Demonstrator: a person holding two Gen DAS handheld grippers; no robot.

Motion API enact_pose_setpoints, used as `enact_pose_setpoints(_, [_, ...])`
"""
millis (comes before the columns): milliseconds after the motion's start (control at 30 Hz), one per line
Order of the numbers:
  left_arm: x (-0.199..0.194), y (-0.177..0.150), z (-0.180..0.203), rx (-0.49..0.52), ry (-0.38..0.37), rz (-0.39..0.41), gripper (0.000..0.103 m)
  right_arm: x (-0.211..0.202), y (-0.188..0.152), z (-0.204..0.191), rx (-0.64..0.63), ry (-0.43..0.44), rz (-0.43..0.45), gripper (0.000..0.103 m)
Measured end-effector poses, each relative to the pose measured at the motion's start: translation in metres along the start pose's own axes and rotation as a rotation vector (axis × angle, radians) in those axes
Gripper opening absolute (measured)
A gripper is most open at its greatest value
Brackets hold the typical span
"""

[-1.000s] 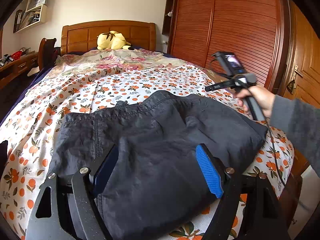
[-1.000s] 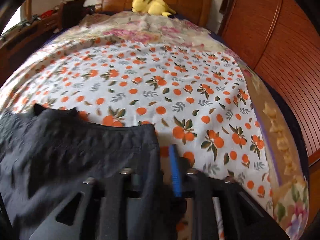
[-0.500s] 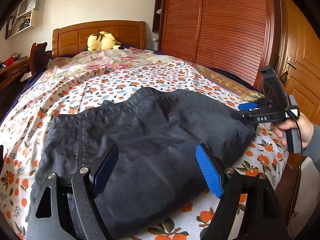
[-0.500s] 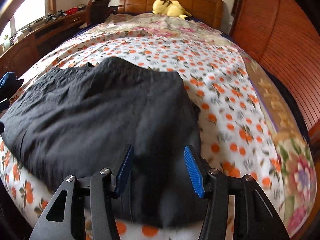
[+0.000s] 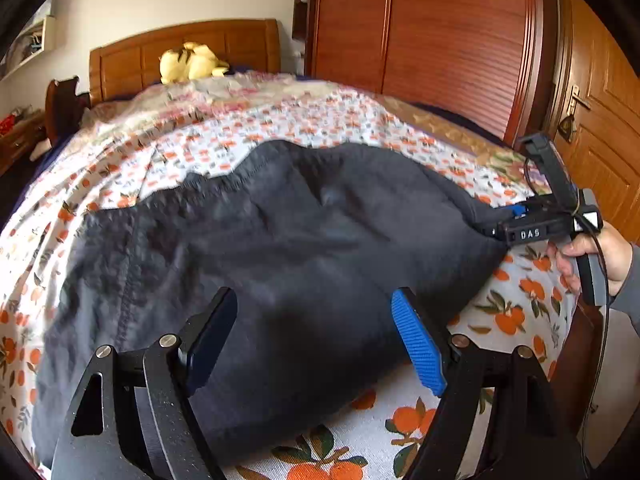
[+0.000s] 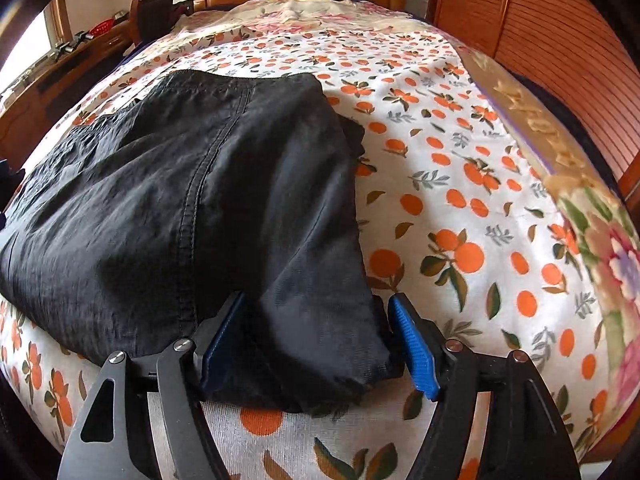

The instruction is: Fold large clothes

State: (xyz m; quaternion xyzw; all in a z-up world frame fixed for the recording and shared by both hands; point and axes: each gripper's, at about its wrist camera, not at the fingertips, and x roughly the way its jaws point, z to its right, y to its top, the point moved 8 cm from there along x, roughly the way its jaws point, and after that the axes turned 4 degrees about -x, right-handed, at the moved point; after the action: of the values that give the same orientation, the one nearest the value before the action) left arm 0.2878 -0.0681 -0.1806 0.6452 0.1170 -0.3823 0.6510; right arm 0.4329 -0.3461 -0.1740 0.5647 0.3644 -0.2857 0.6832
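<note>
A dark grey garment (image 5: pixel 280 248) lies folded in a broad bundle on the orange-print bedsheet (image 5: pixel 516 312). My left gripper (image 5: pixel 314 340) hovers open over its near edge, with cloth below the fingers but nothing pinched. In the left wrist view a hand (image 5: pixel 600 248) holds my right gripper (image 5: pixel 494 232) at the garment's right corner. In the right wrist view my right gripper (image 6: pixel 316 344) straddles that corner of the garment (image 6: pixel 180 184). Its jaws are opening, and the cloth lies loose between the blue pads (image 6: pixel 414 350).
A yellow plush toy (image 5: pixel 192 62) sits by the wooden headboard (image 5: pixel 132 60). A red-brown wardrobe (image 5: pixel 448 36) and a door (image 5: pixel 600 120) stand along the right. A desk (image 6: pixel 60 60) runs along the left. The bed's near edge lies just below both grippers.
The right gripper, shut on the garment's edge a second ago, swung to the near right corner and spread its jaws. The left gripper drifted slightly and stayed open.
</note>
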Motion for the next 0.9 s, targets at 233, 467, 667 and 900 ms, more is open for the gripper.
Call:
enact_pose_setpoints(233, [0.010,-0.011,-0.004,-0.025,-0.030,-0.054,0.080,0.009,-0.004,-0.003,0.024,0.096,0.006,0.027])
enact_pose_setpoints(467, [0.015,-0.015,-0.007,-0.021,-0.027,-0.081,0.080,-0.031,0.021,-0.003,0.016,0.096,0.140,0.016])
enact_pose_setpoints(667, [0.009,-0.015,-0.013,-0.037,-0.020,-0.073,0.080,-0.064,0.038,-0.014,-0.002,0.113,0.215,0.014])
enact_pose_setpoints(900, [-0.033,0.002,-0.048,-0.115,0.018,0.033,0.080,-0.100,0.067,-0.054,-0.097,0.145,0.300,0.010])
